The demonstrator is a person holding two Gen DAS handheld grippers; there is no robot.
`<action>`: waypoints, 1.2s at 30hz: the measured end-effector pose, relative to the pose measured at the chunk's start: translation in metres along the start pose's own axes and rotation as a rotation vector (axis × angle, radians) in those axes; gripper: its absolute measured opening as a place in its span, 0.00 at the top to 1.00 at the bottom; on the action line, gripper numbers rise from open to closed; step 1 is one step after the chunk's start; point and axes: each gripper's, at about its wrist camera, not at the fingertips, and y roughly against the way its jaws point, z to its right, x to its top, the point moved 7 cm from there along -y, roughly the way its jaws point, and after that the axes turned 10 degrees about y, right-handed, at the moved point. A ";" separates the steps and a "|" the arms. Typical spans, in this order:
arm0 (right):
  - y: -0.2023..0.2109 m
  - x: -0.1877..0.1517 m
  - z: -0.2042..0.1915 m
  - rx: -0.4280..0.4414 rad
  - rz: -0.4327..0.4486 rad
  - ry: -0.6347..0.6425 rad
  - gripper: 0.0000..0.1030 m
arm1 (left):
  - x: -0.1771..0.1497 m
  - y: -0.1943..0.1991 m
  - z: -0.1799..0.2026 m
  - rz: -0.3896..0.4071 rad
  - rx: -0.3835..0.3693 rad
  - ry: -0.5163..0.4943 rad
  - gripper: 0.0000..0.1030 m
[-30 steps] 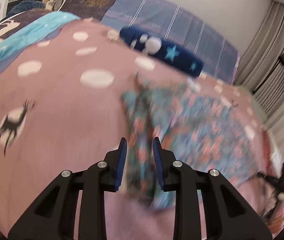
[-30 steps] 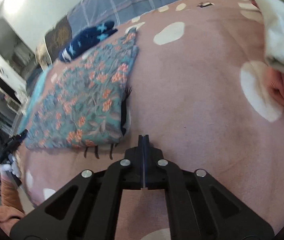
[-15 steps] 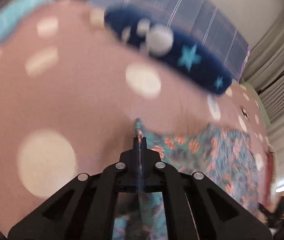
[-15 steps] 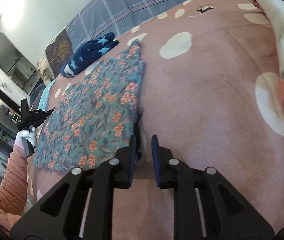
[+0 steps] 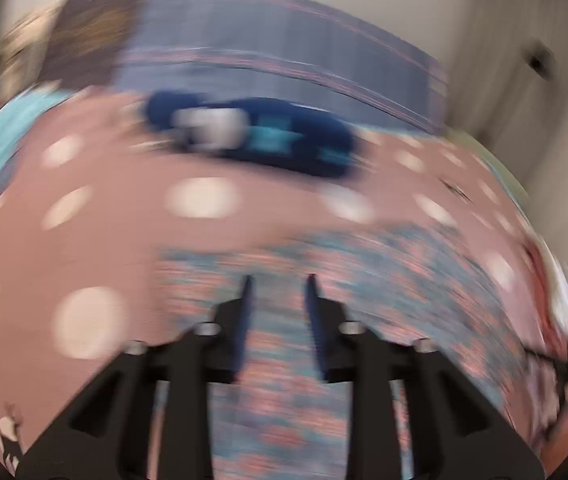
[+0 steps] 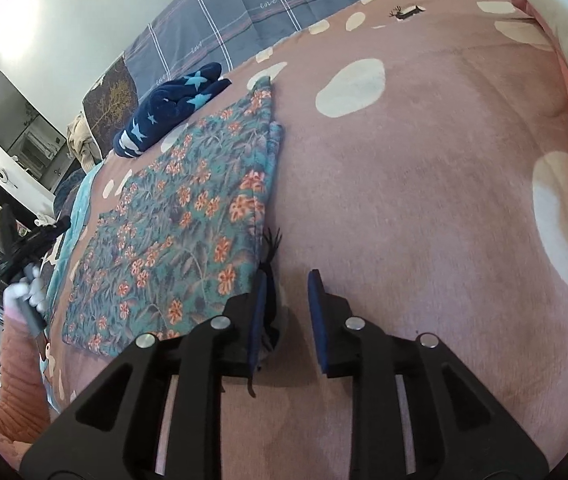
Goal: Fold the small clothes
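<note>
Teal floral cloth garment [image 6: 171, 224], folded into a flat rectangle, long axis near-to-far on pink spotted blanket [image 6: 424, 160]. Right gripper [image 6: 288, 280] and left gripper [image 5: 277, 284] (blurred, apparently empty): jaws just opening, released.

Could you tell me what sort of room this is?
Most likely a bedroom: a pink spotted blanket covers a bed, a plaid quilt lies behind it, and a floral garment is spread out.

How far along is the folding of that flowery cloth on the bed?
The floral garment already lies flat as a neat folded rectangle on the pink spotted blanket. Both the left gripper and the right gripper have just been opening their jaws and grip nothing. Left: perhaps another fold, and the navy star-patterned garment beyond it.
</note>
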 end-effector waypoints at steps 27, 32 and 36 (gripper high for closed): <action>0.100 0.073 0.022 -0.167 0.556 0.158 0.02 | -0.198 -0.091 0.297 -0.227 -0.047 -0.659 0.44; 0.073 0.092 0.057 -0.079 0.388 -0.037 0.17 | -0.187 -0.089 0.297 -0.204 -0.039 -0.632 0.79; 0.029 0.087 0.067 0.135 0.167 -0.103 0.97 | -0.161 -0.072 0.288 -0.174 -0.089 -0.518 0.85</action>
